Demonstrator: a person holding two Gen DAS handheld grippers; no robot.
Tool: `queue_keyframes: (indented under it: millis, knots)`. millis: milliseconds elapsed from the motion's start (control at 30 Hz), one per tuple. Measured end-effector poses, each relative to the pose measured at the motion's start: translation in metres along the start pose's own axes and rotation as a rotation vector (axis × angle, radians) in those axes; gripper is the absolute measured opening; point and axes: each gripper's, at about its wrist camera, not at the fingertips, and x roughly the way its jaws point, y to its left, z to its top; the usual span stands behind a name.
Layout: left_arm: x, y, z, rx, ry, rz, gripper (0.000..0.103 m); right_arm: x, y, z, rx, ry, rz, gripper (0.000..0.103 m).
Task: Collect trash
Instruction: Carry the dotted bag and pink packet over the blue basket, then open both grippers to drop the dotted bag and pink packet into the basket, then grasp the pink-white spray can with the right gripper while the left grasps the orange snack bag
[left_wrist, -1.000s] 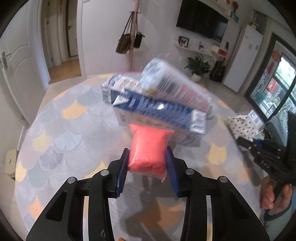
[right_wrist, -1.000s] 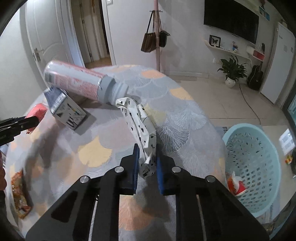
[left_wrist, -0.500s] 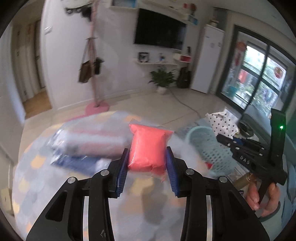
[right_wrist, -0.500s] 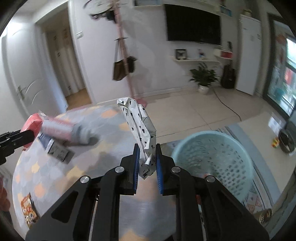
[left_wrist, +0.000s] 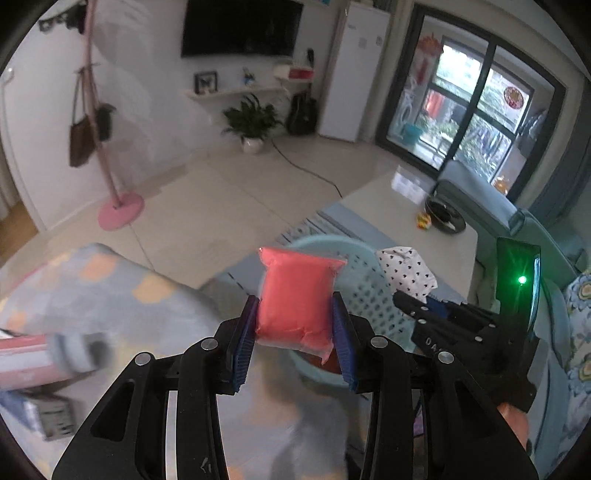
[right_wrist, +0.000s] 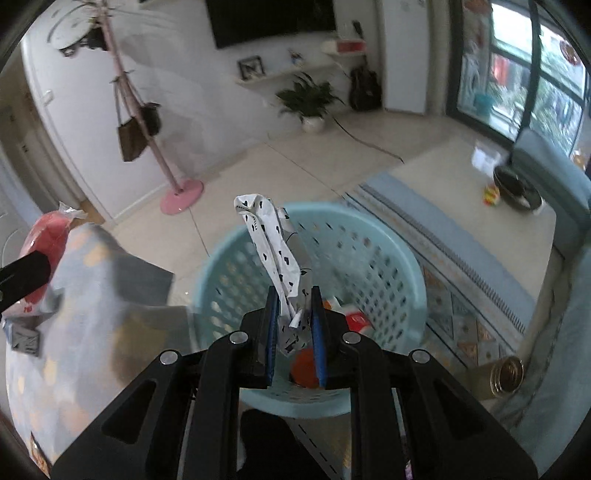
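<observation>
My left gripper is shut on a red plastic packet, held just above the near rim of a light blue perforated basket. My right gripper is shut on a crumpled white wrapper with black hearts, held over the mouth of the same basket. Red and orange trash lies at the basket's bottom. In the left wrist view the right gripper with its wrapper shows to the right. The red packet shows at the far left of the right wrist view.
A table with a patterned cloth lies to the left, bearing a pink-labelled bottle and a carton. A pink coat stand with bags, a potted plant, a rug, a brass can and a sofa are around.
Both grippers swung right from over the table toward the basket, each keeping its grip. The bottle and carton slid to the left edge; the basket now lies under the fingers.
</observation>
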Motion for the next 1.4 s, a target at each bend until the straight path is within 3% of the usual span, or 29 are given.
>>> queue_keyframes:
  millis: [300, 400, 500, 567, 600, 833, 1000, 1200, 1400]
  knots:
    - [0.053, -0.015, 0.001, 0.003, 0.084, -0.029, 0.039, 0.035, -0.021, -0.006, 0.06, 0.069, -0.003, 0.018]
    - [0.053, -0.017, -0.001, -0.005, 0.079, -0.033, 0.052, 0.04, -0.022, -0.005, 0.069, 0.078, -0.001, 0.025]
    - [0.046, -0.016, -0.004, -0.013, 0.063, -0.033, 0.054, 0.039, -0.024, -0.005, 0.076, 0.073, 0.002, 0.035]
    - [0.038, -0.014, -0.006, -0.02, 0.052, -0.04, 0.055, 0.035, -0.025, -0.005, 0.079, 0.061, -0.001, 0.048]
    - [0.034, -0.014, -0.006, -0.023, 0.045, -0.04, 0.057, 0.033, -0.025, -0.005, 0.081, 0.057, -0.001, 0.048]
    - [-0.024, 0.011, -0.014, -0.06, -0.051, -0.037, 0.061, 0.003, -0.015, -0.004, 0.066, 0.01, 0.017, 0.048]
    - [-0.079, 0.029, -0.025, -0.078, -0.129, -0.026, 0.061, -0.043, 0.016, -0.007, 0.016, -0.059, 0.068, 0.048]
    - [-0.17, 0.066, -0.062, -0.101, -0.238, 0.042, 0.061, -0.102, 0.07, -0.022, -0.094, -0.146, 0.159, 0.048]
    - [-0.245, 0.11, -0.114, -0.177, -0.292, 0.145, 0.061, -0.148, 0.13, -0.051, -0.217, -0.209, 0.245, 0.054]
